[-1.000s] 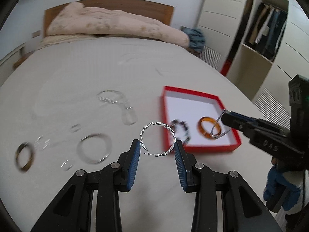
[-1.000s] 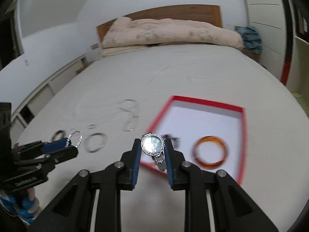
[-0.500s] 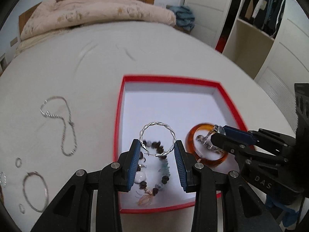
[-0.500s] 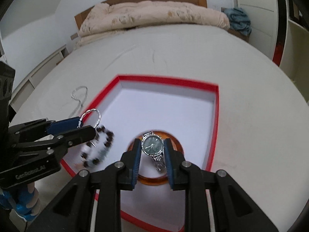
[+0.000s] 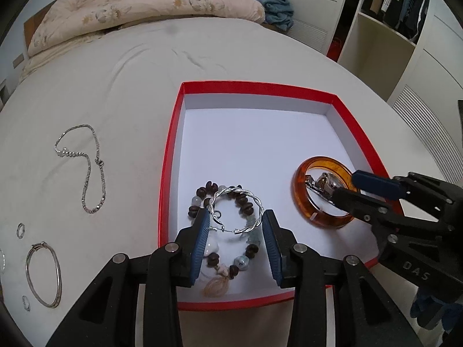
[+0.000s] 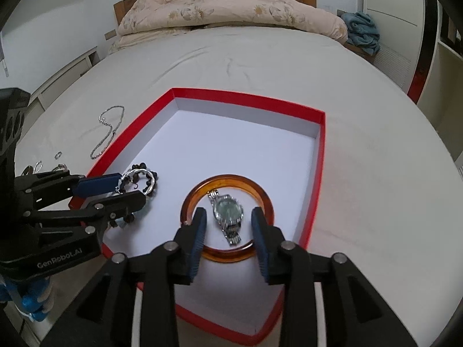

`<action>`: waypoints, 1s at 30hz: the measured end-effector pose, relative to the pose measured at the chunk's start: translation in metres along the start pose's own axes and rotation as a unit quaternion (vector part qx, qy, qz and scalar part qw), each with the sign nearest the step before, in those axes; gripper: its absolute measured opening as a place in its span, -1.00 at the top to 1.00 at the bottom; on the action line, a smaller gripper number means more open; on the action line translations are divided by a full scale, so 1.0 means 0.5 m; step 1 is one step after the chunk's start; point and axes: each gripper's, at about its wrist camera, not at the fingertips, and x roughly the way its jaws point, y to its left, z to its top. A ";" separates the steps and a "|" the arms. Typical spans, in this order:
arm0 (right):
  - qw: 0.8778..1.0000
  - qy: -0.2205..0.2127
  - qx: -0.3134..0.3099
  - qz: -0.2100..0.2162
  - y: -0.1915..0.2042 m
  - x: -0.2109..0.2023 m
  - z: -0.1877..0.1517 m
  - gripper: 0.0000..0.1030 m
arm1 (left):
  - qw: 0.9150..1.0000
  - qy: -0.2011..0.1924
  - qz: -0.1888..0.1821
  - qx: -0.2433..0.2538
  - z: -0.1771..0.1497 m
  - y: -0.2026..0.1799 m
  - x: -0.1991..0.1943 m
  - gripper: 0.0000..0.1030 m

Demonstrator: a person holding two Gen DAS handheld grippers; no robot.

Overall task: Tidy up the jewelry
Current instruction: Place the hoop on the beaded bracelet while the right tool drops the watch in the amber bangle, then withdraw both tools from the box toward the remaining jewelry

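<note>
A red box [image 5: 173, 133] with a white floor lies on the bed. My left gripper [image 5: 235, 225] is shut on a twisted silver hoop [image 5: 235, 199], held over a beaded bracelet [image 5: 220, 257] in the box. My right gripper [image 6: 228, 228] is open. A silver watch [image 6: 227, 211] lies between its fingers, inside an amber bangle [image 6: 228, 185] on the box floor. The right gripper [image 5: 356, 190] also shows in the left wrist view, and the left gripper [image 6: 121, 186] in the right wrist view.
On the sheet left of the box lie a silver chain [image 5: 86, 170], a plain silver bangle [image 5: 43, 274] and small rings [image 5: 20, 230]. A folded quilt [image 6: 231, 11] lies at the headboard. Wardrobe shelves [image 5: 390, 14] stand to the right.
My right gripper has opened and the watch now lies inside the amber bangle. Both grippers have moved lower over the box. The left gripper still holds the hoop.
</note>
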 end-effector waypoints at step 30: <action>0.995 -0.078 0.046 0.028 0.141 -0.394 -0.088 0.26 | 0.996 -0.053 0.061 -0.041 -0.186 0.063 -0.432 -0.10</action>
